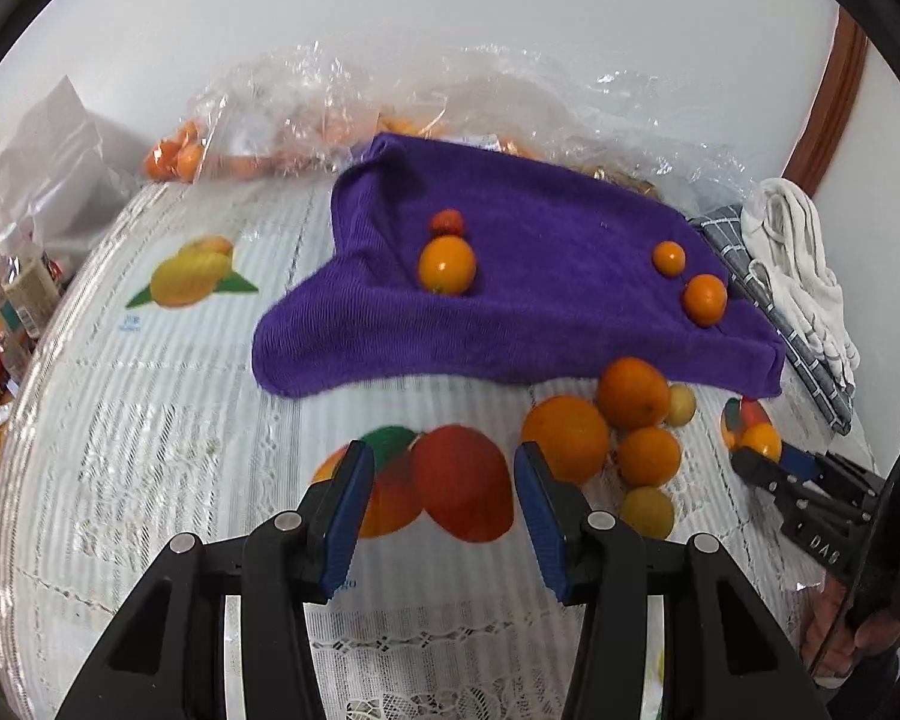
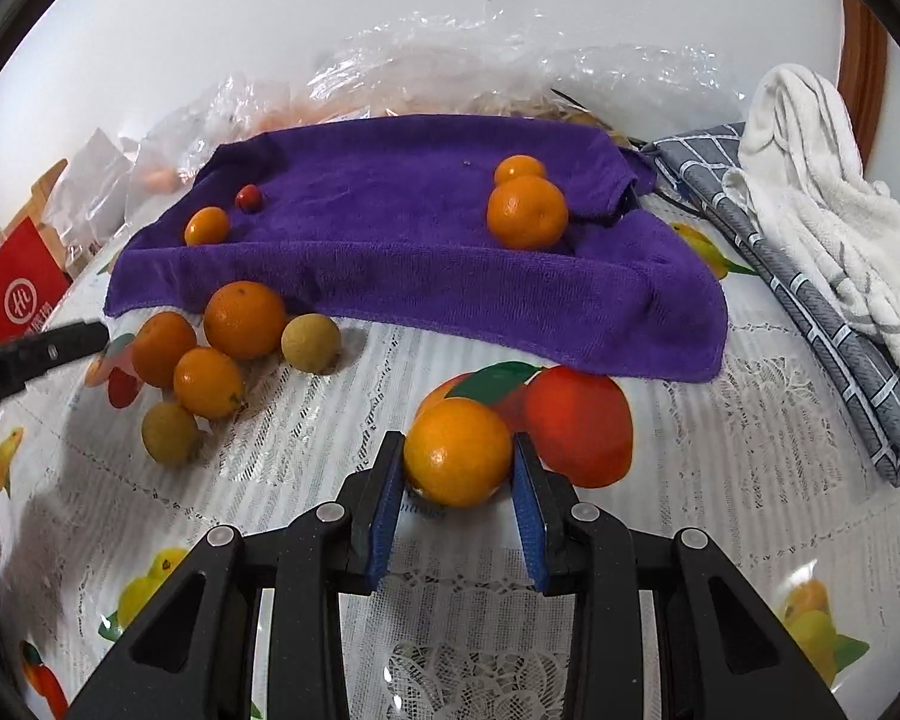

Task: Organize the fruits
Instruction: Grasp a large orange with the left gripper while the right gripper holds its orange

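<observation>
A purple towel (image 1: 540, 288) (image 2: 426, 252) lies on the table. On it sit an orange (image 1: 447, 265) (image 2: 207, 225) with a small red fruit (image 1: 447, 221) (image 2: 249, 198) behind it, and two more oranges (image 1: 704, 298) (image 2: 527, 211). A cluster of oranges and pale yellow fruits (image 1: 630, 426) (image 2: 210, 360) lies on the tablecloth in front of the towel. My left gripper (image 1: 444, 480) is open and empty above the tablecloth. My right gripper (image 2: 457, 468) is shut on an orange (image 2: 457, 451); it also shows in the left wrist view (image 1: 768, 456) holding that orange (image 1: 762, 441).
The tablecloth (image 2: 720, 540) is white lace with printed fruit pictures. Clear plastic bags with oranges (image 1: 258, 120) stand behind the towel. A grey checked cloth (image 2: 810, 312) and a white towel (image 2: 822, 204) lie at the right. A red box (image 2: 15, 294) and bottles (image 1: 18, 288) are at the left.
</observation>
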{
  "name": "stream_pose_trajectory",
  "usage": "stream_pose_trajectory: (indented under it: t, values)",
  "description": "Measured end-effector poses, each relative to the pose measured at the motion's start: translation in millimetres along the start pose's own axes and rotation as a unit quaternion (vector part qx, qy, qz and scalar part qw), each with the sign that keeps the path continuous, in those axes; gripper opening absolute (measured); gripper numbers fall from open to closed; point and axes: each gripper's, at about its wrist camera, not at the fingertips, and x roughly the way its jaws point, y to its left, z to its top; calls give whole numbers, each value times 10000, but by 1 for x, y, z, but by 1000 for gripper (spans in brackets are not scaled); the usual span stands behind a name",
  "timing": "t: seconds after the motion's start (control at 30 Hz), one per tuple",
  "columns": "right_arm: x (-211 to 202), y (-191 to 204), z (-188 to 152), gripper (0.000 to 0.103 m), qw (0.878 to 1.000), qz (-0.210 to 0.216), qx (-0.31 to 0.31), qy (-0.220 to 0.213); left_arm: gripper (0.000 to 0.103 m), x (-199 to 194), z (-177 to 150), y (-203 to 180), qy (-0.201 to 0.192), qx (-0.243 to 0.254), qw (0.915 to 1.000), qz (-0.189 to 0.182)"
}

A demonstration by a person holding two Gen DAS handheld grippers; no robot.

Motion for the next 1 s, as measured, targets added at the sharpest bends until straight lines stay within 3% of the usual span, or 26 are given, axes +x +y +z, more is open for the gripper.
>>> stream_pose_trajectory:
  t: [0.27, 1.0]
  values:
    - [-8, -6, 15, 35, 9996, -39, 99, -252, 46, 0, -4, 11, 87, -3, 10000, 40]
    - [5, -22, 9, 35, 9986, 243, 457, -147, 46, 4, 0, -10, 163, 11, 9979, -622]
